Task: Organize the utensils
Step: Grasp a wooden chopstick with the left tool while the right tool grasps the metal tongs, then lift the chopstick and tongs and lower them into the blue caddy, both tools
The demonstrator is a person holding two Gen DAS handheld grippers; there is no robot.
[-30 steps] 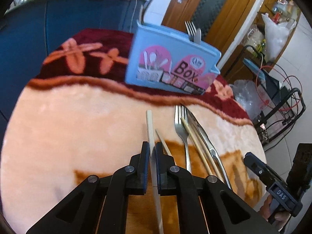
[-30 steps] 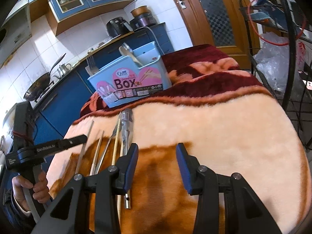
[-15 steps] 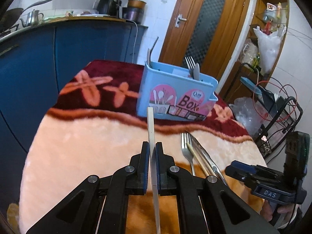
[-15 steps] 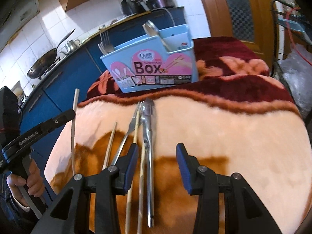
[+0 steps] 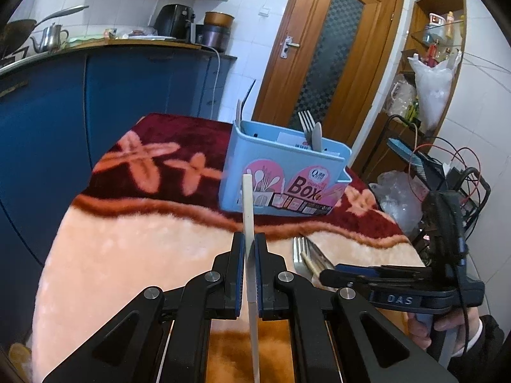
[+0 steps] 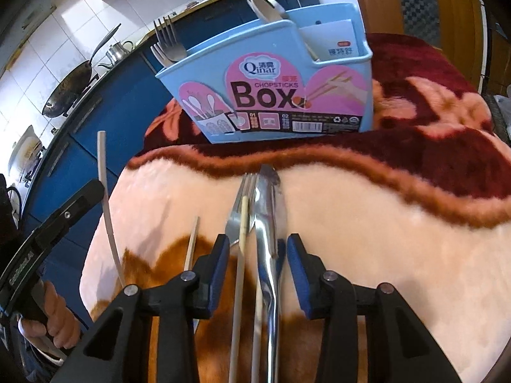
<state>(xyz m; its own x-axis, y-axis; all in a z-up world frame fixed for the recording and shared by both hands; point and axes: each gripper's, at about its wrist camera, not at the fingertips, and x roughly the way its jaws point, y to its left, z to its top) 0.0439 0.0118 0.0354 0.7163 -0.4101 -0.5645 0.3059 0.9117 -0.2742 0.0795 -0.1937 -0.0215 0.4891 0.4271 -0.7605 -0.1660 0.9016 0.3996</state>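
My left gripper (image 5: 250,245) is shut on a pale chopstick (image 5: 247,204), held in the air over the blanket and pointing at the blue chopsticks box (image 5: 281,175). The right wrist view shows this gripper (image 6: 68,207) and its chopstick (image 6: 103,185) at the left. My right gripper (image 6: 258,249) is open low over the blanket. Metal tongs (image 6: 268,220) and a second chopstick (image 6: 244,223) lie between its fingers, apart from the pads. A fork (image 6: 246,188) lies under that chopstick. A third chopstick (image 6: 192,245) lies just left of the left finger.
The box (image 6: 271,89) stands on the blanket's dark red band, with forks (image 6: 167,41) and a spoon (image 6: 266,8) in it. Blue cabinets (image 5: 95,102) run behind the table. A wire rack (image 5: 447,172) with bags stands past the table's right edge.
My left gripper has lifted its chopstick off the blanket and tipped it up toward the box. My right gripper has slid left until it straddles the tongs.
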